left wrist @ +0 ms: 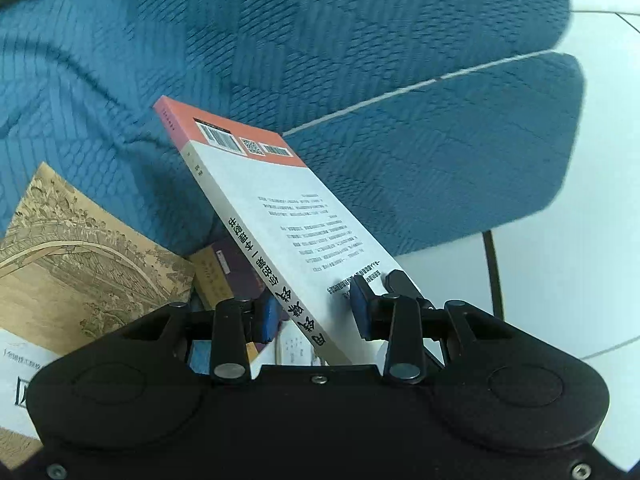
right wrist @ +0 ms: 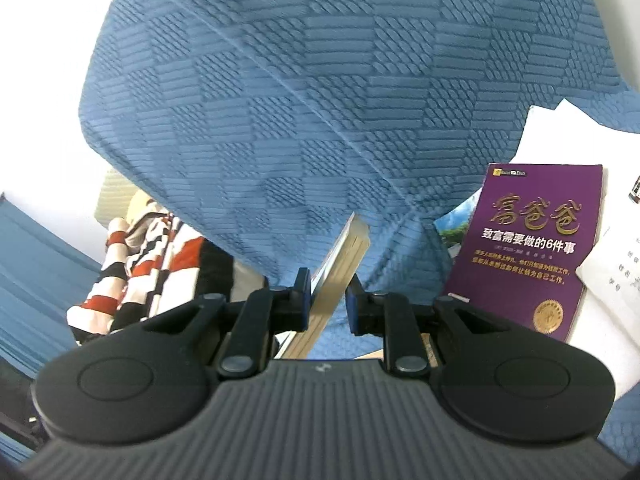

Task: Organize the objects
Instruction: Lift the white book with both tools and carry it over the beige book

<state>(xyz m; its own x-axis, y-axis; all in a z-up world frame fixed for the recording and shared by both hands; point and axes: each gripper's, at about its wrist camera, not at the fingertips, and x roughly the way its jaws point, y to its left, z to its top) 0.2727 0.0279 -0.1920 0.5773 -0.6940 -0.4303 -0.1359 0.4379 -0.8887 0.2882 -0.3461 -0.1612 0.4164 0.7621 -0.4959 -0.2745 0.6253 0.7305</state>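
Note:
In the left wrist view my left gripper [left wrist: 316, 312] is shut on a white book with a salmon band [left wrist: 276, 216], holding it tilted above the blue sofa [left wrist: 280, 40]. Below it lie a tan book with an old bridge painting [left wrist: 80, 256] and a purple and yellow book [left wrist: 224, 272]. In the right wrist view my right gripper [right wrist: 328, 300] is shut on a book seen edge-on, pages showing [right wrist: 340, 272], held against the blue cushion [right wrist: 320, 100]. A purple book with gold characters [right wrist: 528, 248] lies to the right.
White papers [right wrist: 560, 140] lie under and beside the purple book. A red, white and black striped cloth [right wrist: 152, 272] lies at the left. A white tiled floor [left wrist: 580, 280] and a dark chair leg [left wrist: 492, 272] show right of the sofa.

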